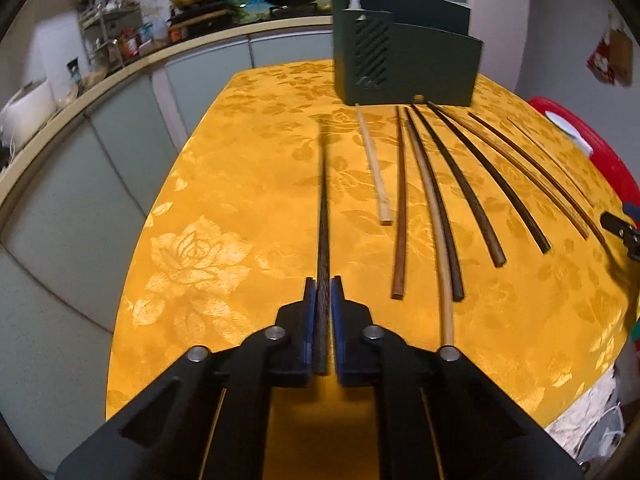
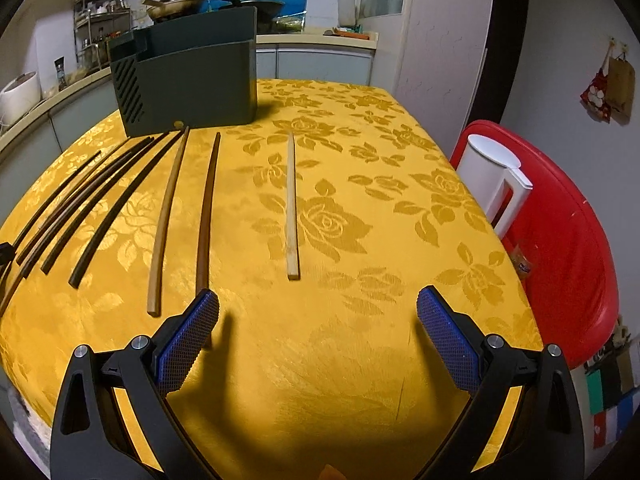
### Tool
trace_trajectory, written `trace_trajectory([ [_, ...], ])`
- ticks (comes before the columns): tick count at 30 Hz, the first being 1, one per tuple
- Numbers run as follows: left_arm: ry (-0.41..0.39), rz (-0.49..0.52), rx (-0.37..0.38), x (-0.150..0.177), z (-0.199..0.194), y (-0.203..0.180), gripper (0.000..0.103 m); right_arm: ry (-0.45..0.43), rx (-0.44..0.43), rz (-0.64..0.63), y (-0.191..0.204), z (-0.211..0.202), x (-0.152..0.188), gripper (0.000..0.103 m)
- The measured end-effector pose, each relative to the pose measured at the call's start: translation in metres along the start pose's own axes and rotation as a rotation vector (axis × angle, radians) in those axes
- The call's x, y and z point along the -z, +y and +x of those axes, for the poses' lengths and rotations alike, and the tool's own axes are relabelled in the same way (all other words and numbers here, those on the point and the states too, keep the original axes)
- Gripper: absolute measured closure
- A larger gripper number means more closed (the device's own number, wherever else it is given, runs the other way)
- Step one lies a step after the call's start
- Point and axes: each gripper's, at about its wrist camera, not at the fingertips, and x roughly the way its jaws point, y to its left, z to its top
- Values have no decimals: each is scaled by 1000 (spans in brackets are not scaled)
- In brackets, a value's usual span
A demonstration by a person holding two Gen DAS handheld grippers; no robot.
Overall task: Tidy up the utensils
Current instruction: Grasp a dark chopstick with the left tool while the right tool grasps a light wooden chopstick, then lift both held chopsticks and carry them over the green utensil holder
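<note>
My left gripper (image 1: 325,280) is shut on the near end of a dark chopstick (image 1: 325,200), which points away over the yellow tablecloth (image 1: 240,200). Several more chopsticks lie fanned to its right: a short pale one (image 1: 376,172), a red-brown one (image 1: 399,216), a long tan one (image 1: 434,216) and dark ones (image 1: 472,196). My right gripper (image 2: 318,296) hangs open low over the cloth with nothing between its fingers. A pale chopstick (image 2: 291,204) lies just ahead of it. The left finger (image 2: 192,336) covers the near end of a red-brown chopstick (image 2: 209,208).
A dark green utensil holder (image 2: 192,84) stands at the table's far side, behind the chopstick tips. A red plastic chair (image 2: 568,240) with a white jug (image 2: 492,176) sits at the right table edge. Kitchen counters run along the left and back.
</note>
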Motion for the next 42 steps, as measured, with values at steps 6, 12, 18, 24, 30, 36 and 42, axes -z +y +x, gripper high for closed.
trace_trajectory([
  [6, -7, 16, -9, -2, 0, -2, 96, 33, -39, 32, -5, 8, 7, 6],
  [12, -20, 10, -7, 0, 0, -2, 96, 22, -55, 59, -8, 12, 4, 15],
  [18, -26, -2, -2, -1, 1, -2, 96, 4, -68, 44, -3, 23, -13, 43],
  [24, -35, -16, 5, -1, 1, -1, 96, -21, -99, 2, 4, 26, -18, 83],
  [30, -28, -21, 15, -4, 1, -3, 97, -25, -104, -39, 11, 23, -16, 95],
  [36, -96, -9, 6, -17, -27, -3, 97, -61, -129, -9, 6, 3, -20, 95],
  [42, -210, -29, -8, -38, -70, 0, 97, -150, -178, 23, 1, -33, -36, 95],
])
